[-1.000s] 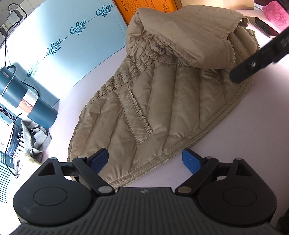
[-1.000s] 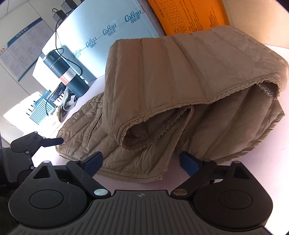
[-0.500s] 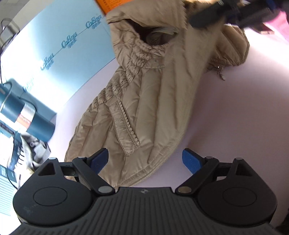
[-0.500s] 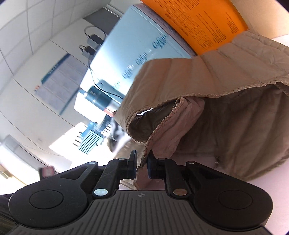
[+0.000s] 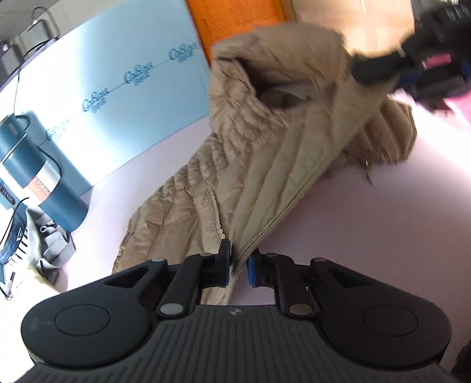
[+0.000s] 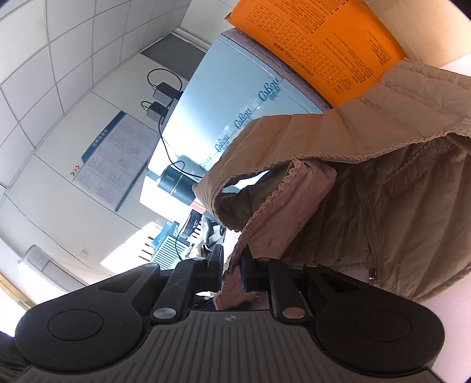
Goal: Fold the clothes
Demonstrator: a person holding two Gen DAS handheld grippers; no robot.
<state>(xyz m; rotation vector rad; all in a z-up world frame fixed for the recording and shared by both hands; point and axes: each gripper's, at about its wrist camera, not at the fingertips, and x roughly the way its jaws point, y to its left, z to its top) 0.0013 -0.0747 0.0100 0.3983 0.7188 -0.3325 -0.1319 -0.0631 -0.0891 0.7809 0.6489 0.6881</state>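
Observation:
A beige quilted jacket (image 5: 265,165) lies partly lifted over the pale pink table (image 5: 368,229). My left gripper (image 5: 238,266) is shut on the jacket's zipper edge at its lower corner. My right gripper (image 6: 231,269) is shut on a lace-trimmed edge of the jacket (image 6: 368,206) and holds it raised, with the fabric hanging open in front of it. In the left wrist view the right gripper (image 5: 412,64) shows blurred at the top right, above the jacket's upper part.
A light blue box (image 5: 117,97) and an orange box (image 5: 235,26) stand along the table's back. A dark blue flask (image 5: 44,176) stands at the left beside grey cloth (image 5: 47,244). A pink object (image 5: 459,106) is at the far right.
My left gripper went from open to shut on the jacket's zipper edge. My right gripper closed on the trimmed edge and lifted it, pulling the upper jacket off the table.

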